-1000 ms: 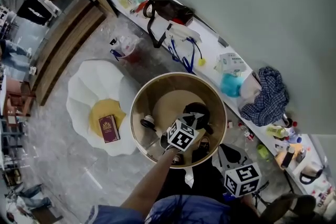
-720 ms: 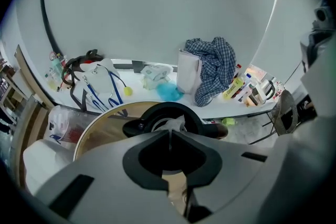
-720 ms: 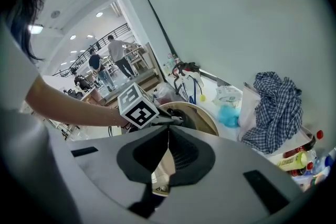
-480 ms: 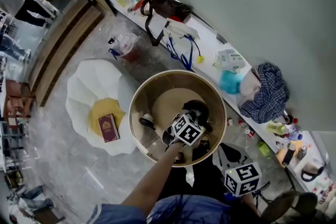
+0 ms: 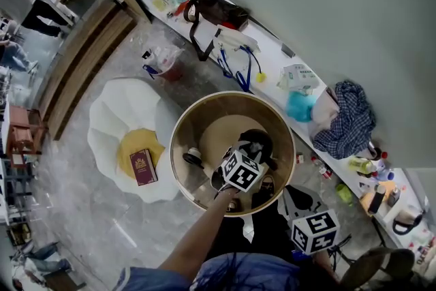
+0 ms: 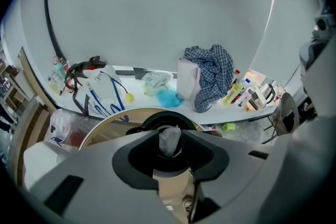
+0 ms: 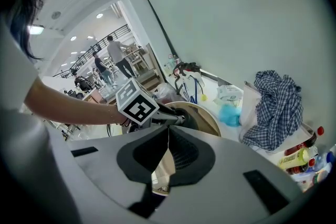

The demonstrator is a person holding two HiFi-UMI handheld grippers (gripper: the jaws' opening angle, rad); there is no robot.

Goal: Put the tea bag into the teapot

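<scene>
Closest to the person, the right hand-held gripper (image 7: 168, 132) sits low by the body, its jaws pressed together with nothing between them. Just past it a bare left arm (image 5: 197, 242) stretches out and holds the left hand-held gripper (image 6: 169, 135) over the round wooden bench (image 5: 231, 97), pointed steeply down at the black teapot (image 5: 257, 141). Its jaws have just been opening and now stand apart, with the tea bag (image 6: 169, 145) between their tips, directly above the teapot's round mouth. I cannot tell whether the bag touches the pads. The tea bag is a small pale grey-white pouch, soft and a little crumpled, wider at the bottom than at the top, and light against the teapot's dark rim. The teapot stands toward the far side of the bench, inside its raised tan rim. To the left, on the floor, lies a white petal-shaped cushion (image 5: 116, 112) with a yellow centre, and a dark red book (image 5: 142, 167) rests on that centre. Farther off, a long white bench (image 5: 272, 61) runs along the grey wall. It is crowded with a dark bag (image 5: 214, 10), a blue lanyard (image 5: 238, 71), a turquoise bundle (image 5: 298, 109) and a heaped blue checked cloth (image 5: 349, 123).
</scene>
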